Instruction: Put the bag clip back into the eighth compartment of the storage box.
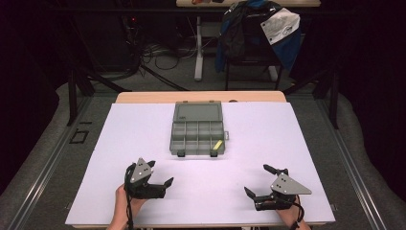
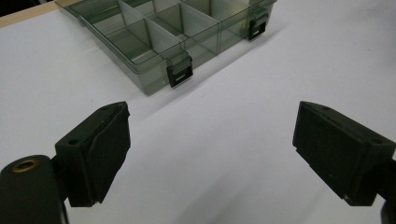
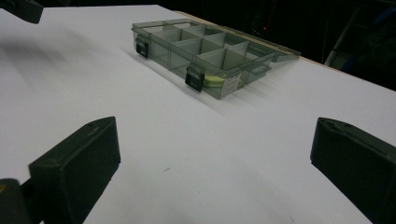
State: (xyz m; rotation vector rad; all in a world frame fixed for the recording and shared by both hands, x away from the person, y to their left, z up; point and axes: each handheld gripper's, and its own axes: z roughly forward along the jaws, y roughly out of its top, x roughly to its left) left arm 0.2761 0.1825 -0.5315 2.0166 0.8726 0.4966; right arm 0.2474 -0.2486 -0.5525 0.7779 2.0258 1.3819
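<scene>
Left gripper (image 1: 159, 173) and right gripper (image 1: 257, 180) both spread wide, holding nothing, low over the white table sheet (image 1: 143, 124). Ahead of and between them, well apart from both: translucent grey-green plastic compartment box (image 1: 197, 135), lid laid open flat behind it, two dark latches in front. Seen from the right gripper view, a small yellow-green piece (image 3: 213, 82) in the near corner compartment; from the high view, a jacket-draped chair (image 1: 258, 33) beyond the table.

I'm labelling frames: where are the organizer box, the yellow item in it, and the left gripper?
Organizer box (image 1: 178, 136), high view, left wall.
Yellow item (image 1: 218, 144), high view, its middle.
Left gripper (image 1: 160, 174), high view, between fingertips.
</scene>
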